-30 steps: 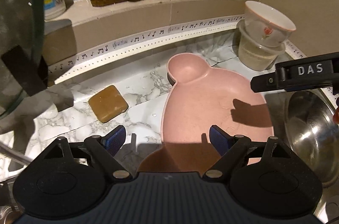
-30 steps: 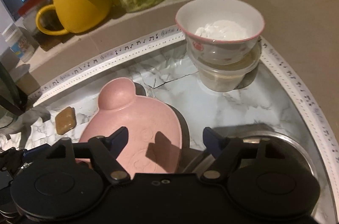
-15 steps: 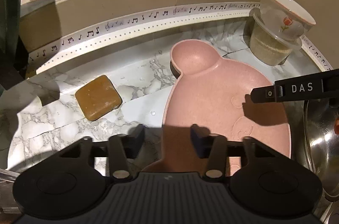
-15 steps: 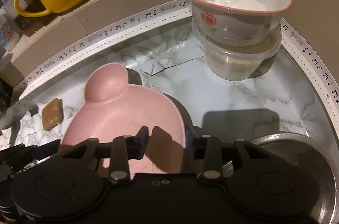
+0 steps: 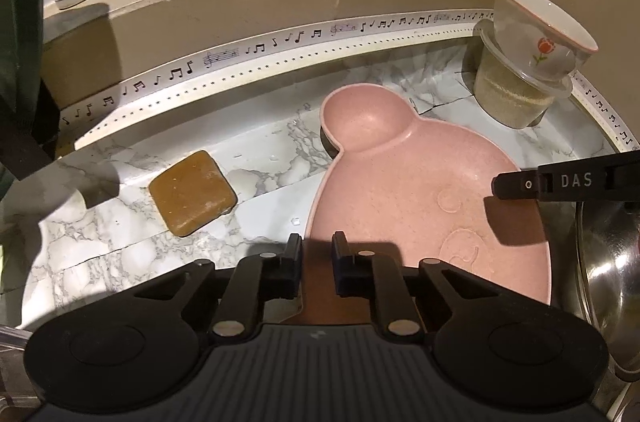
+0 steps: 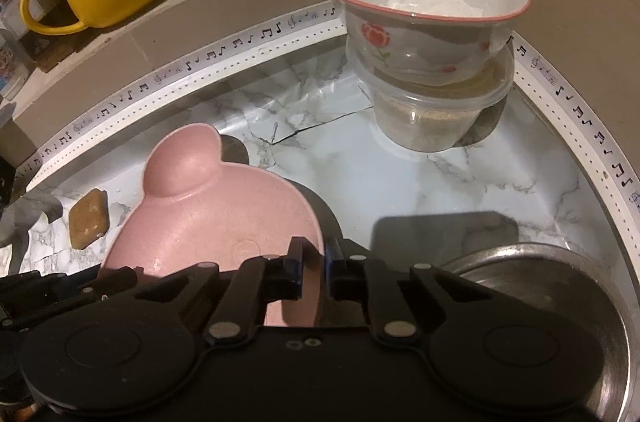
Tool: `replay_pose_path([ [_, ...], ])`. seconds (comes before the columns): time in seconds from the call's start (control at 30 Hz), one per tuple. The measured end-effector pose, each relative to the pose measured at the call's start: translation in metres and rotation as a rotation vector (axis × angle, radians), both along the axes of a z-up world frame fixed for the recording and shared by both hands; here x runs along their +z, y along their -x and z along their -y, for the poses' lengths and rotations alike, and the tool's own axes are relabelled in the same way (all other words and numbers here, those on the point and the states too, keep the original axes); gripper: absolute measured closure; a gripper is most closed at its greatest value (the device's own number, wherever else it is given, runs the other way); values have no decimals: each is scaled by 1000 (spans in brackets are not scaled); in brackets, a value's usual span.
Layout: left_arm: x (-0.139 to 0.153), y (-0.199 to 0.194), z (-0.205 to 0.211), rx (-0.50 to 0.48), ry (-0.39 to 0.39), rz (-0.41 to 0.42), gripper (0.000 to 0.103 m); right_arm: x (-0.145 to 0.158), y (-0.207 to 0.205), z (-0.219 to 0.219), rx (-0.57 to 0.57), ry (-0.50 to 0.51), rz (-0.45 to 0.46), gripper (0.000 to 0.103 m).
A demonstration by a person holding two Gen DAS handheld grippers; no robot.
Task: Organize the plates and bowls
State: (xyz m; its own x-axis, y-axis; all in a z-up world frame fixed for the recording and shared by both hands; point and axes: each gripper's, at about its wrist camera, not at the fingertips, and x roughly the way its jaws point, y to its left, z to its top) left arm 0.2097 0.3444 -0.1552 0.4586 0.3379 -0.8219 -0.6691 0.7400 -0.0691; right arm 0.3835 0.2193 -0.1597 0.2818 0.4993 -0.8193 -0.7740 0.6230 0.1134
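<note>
The pink plate [image 5: 404,190] with its round ear-shaped compartment lies on the marble counter [image 5: 256,166] straight ahead of both your grippers, and you grip it from two sides. Your left gripper [image 5: 317,254] is clenched on the plate's near rim, the fingers drawn close with the edge between them. Your right gripper [image 6: 313,262] is likewise clamped on the plate's [image 6: 208,206] right-hand rim. In the left wrist view, the right gripper's black finger marked "DAS" [image 5: 568,180] reaches in over the plate's right edge. A brown soap bar [image 5: 192,192] sits on the counter ahead and left of your left gripper, apart from the plate. Ahead and right of your right gripper, a floral bowl [image 6: 424,10] holding white powder rests on a clear plastic tub [image 6: 432,110]. A steel bowl [image 6: 532,286] lies just right of your right gripper.
</note>
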Motion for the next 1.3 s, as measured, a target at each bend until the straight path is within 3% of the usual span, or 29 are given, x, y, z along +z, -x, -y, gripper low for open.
replay_pose_path([
  [0.33, 6, 24, 4, 13, 26, 45, 89, 18, 21, 9, 2, -11, 21, 95],
  [0.67, 31, 55, 22, -10, 48, 83, 89, 49, 54, 37, -5, -50, 44, 97],
  [1.3, 94, 91, 110, -192, 26, 149, 89, 109, 122, 156, -136, -171, 83, 98],
])
